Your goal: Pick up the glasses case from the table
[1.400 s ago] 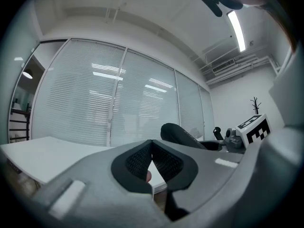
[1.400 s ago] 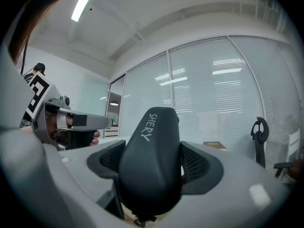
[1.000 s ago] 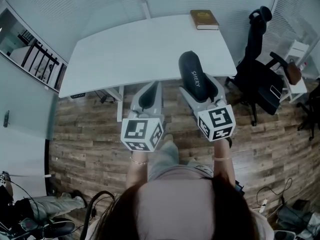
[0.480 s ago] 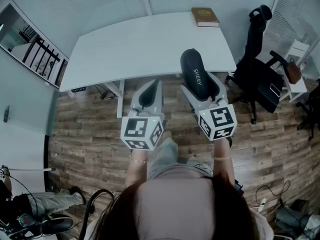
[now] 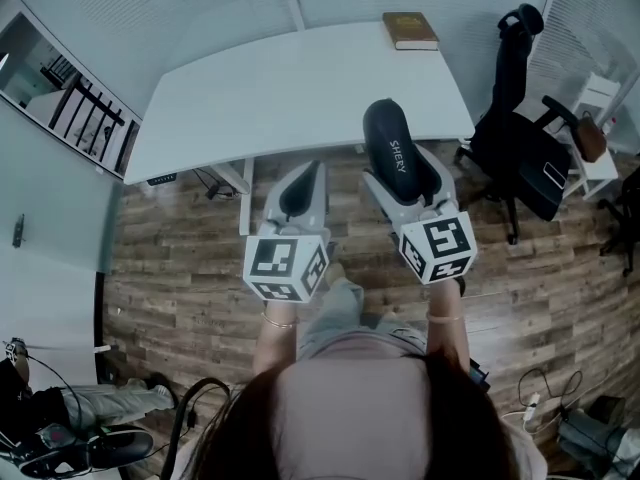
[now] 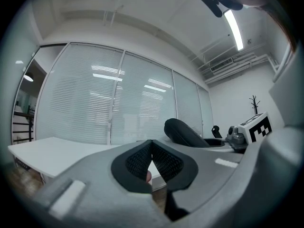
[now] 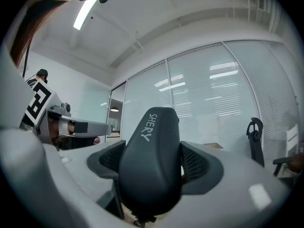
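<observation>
The black glasses case (image 5: 391,151) with white lettering is held in my right gripper (image 5: 398,168), lifted off the white table (image 5: 290,93) at its near right edge. In the right gripper view the glasses case (image 7: 150,163) fills the gap between both pads, standing upright. My left gripper (image 5: 298,190) hangs over the wooden floor just in front of the table, shut with its pads touching at the tips and nothing between them. In the left gripper view, the left gripper (image 6: 151,148) points across the table (image 6: 57,151), with the glasses case (image 6: 183,133) to its right.
A brown book (image 5: 410,30) lies at the table's far right corner. A black office chair (image 5: 525,138) stands to the right of the table, a white stool (image 5: 598,103) beyond it. Cables and gear (image 5: 60,438) lie on the floor at the lower left.
Both grippers and the case keep nearly the same place; the view has shifted slightly, with the table a little farther up and away.
</observation>
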`<state>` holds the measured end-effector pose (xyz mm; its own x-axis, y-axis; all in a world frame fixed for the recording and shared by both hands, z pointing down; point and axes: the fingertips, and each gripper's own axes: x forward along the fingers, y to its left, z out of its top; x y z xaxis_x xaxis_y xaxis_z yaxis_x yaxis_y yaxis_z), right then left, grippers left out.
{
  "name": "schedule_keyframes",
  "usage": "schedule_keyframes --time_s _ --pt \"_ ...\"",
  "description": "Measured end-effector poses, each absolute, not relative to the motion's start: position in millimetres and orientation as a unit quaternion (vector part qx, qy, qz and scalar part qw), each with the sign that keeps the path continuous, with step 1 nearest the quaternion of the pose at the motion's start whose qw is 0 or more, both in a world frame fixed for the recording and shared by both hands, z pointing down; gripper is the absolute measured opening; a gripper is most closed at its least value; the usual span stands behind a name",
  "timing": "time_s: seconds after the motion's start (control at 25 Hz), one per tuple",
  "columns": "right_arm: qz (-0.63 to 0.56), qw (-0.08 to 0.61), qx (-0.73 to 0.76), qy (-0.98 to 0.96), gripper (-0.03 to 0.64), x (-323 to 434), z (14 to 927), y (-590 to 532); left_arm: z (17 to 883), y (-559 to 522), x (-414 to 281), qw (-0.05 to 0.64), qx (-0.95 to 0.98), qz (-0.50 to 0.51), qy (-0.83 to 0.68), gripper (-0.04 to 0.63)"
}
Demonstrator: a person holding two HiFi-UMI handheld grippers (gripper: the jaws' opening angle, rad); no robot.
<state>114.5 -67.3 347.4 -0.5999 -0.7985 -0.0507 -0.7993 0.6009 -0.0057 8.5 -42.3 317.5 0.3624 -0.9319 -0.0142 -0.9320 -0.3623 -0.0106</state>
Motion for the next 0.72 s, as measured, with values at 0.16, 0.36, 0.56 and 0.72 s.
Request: schedule_keyframes --time_s 0.16,0.36,0.56,0.72 --pt "0.01 0.023 -0.45 0.892 0.36 113 348 -67 317 -44 7 0.009 -0.827 0.002 0.562 0.004" --pt "0.013 0.025 -0.454 0.89 0.36 112 348 -67 319 -46 10 0.009 -0.832 0.003 0.555 0.003" --pt "0.011 0.023 -0.454 0.89 0.36 111 349 -75 322 -55 10 0.006 -0.835 -0.003 0.55 0.003" --pt "0.009 0.022 -0.451 0.892 0.36 108 351 -82 322 -63 9 0.006 -0.838 -0.002 0.546 0.003"
